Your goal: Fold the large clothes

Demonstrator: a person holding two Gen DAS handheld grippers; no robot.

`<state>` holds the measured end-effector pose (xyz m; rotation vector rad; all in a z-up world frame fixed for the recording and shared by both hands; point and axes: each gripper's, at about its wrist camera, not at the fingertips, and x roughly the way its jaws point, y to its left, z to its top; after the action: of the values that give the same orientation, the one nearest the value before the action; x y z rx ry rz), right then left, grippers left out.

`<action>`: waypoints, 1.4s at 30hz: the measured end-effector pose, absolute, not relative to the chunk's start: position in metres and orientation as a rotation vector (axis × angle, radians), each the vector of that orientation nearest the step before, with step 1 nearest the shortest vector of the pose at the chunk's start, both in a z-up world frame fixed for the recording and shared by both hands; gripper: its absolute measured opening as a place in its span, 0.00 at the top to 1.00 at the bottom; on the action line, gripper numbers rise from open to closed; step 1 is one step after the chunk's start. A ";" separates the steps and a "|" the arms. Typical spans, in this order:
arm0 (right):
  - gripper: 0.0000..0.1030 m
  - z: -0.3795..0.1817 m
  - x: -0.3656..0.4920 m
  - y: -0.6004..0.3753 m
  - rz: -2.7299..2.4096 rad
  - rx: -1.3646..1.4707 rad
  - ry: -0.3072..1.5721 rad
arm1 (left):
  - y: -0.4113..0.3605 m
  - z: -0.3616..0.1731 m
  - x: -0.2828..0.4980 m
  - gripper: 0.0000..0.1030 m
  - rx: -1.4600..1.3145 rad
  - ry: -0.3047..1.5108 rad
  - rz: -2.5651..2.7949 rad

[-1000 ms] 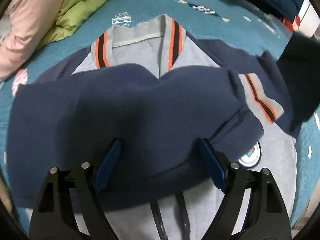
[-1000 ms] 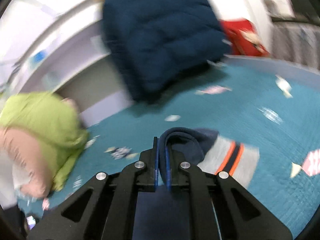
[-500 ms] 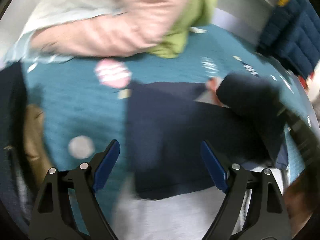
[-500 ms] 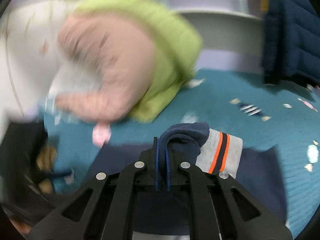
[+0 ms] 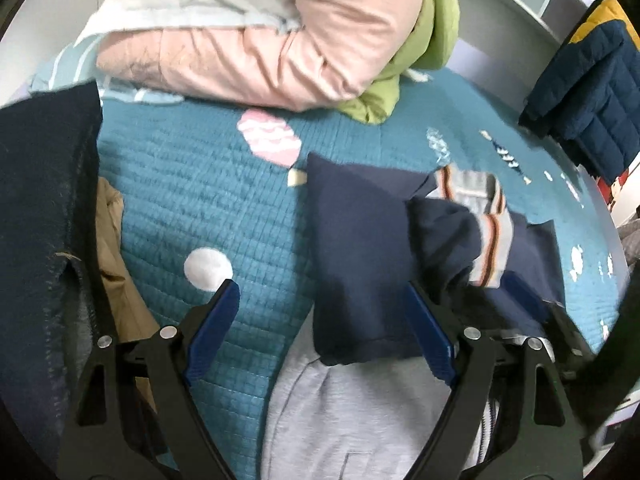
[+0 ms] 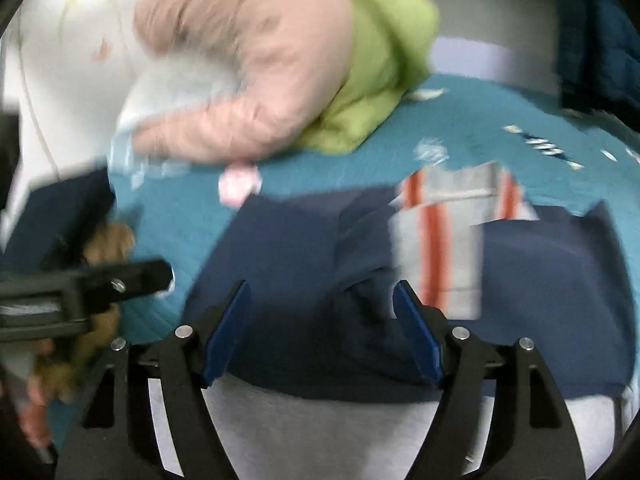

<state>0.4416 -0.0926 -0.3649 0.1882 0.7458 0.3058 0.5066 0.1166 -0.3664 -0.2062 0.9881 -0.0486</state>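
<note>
A grey jacket [image 5: 360, 408] with navy sleeves [image 5: 356, 264] and orange-striped cuffs [image 5: 490, 248] lies on the teal quilt [image 5: 192, 200]. Both sleeves are folded across its chest. My left gripper [image 5: 324, 320] is open and empty, above the jacket's left edge. My right gripper [image 6: 320, 320] is open and empty just above the folded navy sleeve [image 6: 304, 264]; the striped cuff [image 6: 440, 236] lies beyond its right finger. The left gripper also shows at the left of the right wrist view [image 6: 92, 284].
A pile of pink [image 5: 280, 48] and green [image 5: 424, 40] bedding lies at the head of the bed. A navy padded coat [image 5: 588, 92] hangs at the far right. Dark [image 5: 40, 240] and tan [image 5: 116, 280] garments lie at the left.
My right gripper has let go of the sleeve cuff and opened; the sleeve now lies across the jacket. My left gripper has swung left, staying open.
</note>
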 end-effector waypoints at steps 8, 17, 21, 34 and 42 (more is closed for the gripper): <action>0.87 -0.405 0.460 -0.243 0.103 0.377 0.903 | 0.007 -0.368 0.539 0.16 0.047 0.979 -0.187; 1.00 -0.450 0.469 -0.308 0.157 0.452 1.018 | -0.106 -0.410 0.577 0.16 0.271 1.033 -0.177; 1.00 -0.452 0.465 -0.314 0.179 0.462 1.007 | -0.119 -0.429 0.592 0.14 0.357 1.057 -0.118; 1.00 -0.450 0.466 -0.312 0.171 0.426 1.012 | 0.066 -0.366 0.590 0.62 -0.151 1.037 -0.200; 0.88 -0.425 0.471 -0.307 0.137 0.404 1.005 | 0.140 -0.405 0.582 0.43 -0.267 1.182 -0.047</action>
<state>0.4710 -0.3074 -0.4253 0.4044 1.0048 0.1369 0.5823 0.1398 -0.4047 -0.2668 1.1825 -0.0469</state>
